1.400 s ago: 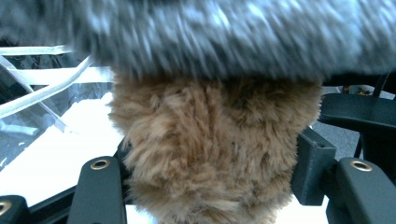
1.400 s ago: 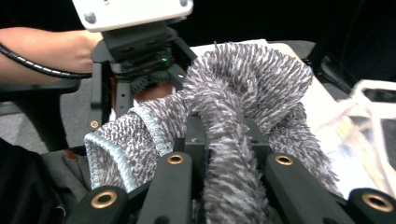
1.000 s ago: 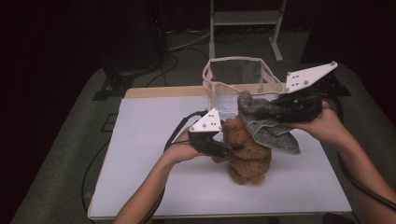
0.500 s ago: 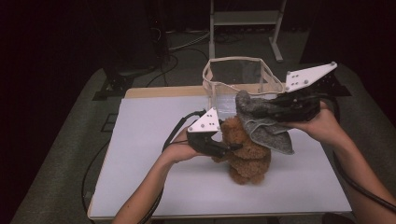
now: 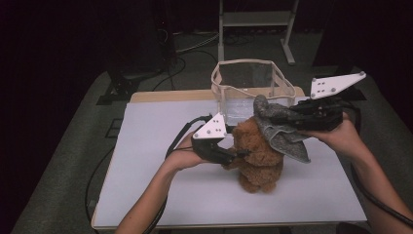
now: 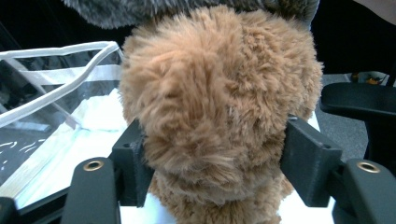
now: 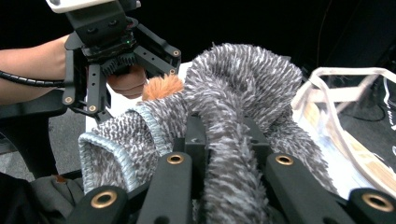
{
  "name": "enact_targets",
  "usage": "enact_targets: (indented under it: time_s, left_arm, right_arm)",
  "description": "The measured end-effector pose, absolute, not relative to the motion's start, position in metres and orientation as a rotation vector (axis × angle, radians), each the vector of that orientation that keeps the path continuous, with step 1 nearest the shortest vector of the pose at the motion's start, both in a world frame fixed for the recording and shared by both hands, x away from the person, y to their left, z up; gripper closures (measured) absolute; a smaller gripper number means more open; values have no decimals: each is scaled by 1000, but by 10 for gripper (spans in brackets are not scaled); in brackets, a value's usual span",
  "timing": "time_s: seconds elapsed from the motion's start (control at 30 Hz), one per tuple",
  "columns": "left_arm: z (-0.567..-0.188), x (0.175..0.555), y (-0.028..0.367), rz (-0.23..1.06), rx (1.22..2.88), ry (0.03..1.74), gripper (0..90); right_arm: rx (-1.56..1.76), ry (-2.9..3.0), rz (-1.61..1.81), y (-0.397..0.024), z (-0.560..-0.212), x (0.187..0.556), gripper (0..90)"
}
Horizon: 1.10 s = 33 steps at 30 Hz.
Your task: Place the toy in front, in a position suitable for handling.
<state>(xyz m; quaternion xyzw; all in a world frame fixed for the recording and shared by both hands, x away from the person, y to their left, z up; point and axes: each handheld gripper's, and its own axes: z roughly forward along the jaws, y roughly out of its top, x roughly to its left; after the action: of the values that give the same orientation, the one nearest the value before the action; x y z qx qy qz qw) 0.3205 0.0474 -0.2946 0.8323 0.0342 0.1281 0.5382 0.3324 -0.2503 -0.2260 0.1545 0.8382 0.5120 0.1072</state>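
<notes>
Table (image 5: 160,195) carries a clear bag (image 5: 243,78) at 12 o'clock. Bear (image 5: 258,156) stands mid-table, just before it. Right gripper (image 5: 272,118) pinches grey cloth (image 5: 285,139) draped on bear's 2 o'clock shoulder. Left gripper (image 5: 241,155), jaws just opening, brackets bear's head; contact unclear.

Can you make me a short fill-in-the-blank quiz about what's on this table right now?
1. The right gripper is shut on a grey ____.
2. The left gripper has its jaws on either side of a brown plush ____.
3. Behind the toy stands a clear ____ with a white rim.
4. The grey fabric hangs over the toy's ____.

Missing words: cloth; teddy bear; bag; head
</notes>
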Motion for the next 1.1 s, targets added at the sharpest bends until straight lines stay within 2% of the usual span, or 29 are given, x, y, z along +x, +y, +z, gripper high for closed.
enact_targets:
  time_s: [0.13,0.27,0.4,0.63,0.8,1.0,1.03,1.1]
  left_arm:
    - [-288,316,60,319,1972,86,269]
    - [-283,312,66,342,1956,81,256]
    - [-287,312,73,327,2006,91,344]
    - [-290,312,71,338,2028,100,350]
    - [-290,313,61,346,2061,80,350]
    - [-283,315,53,331,2023,82,277]
    - [-283,315,51,324,2018,89,207]
    - [-282,316,47,319,2018,100,145]
  right_arm:
    - [397,2492,1535,-226,-229,338,772]
    - [349,2519,1533,-206,-231,340,772]
    - [289,2544,1492,-185,-228,341,771]
    - [297,2519,1491,-192,-224,338,770]
    - [345,2478,1507,-214,-222,334,770]
    - [394,2475,1515,-225,-231,336,774]
    - [387,2480,1518,-221,-232,336,774]
    - [371,2492,1510,-215,-232,337,774]
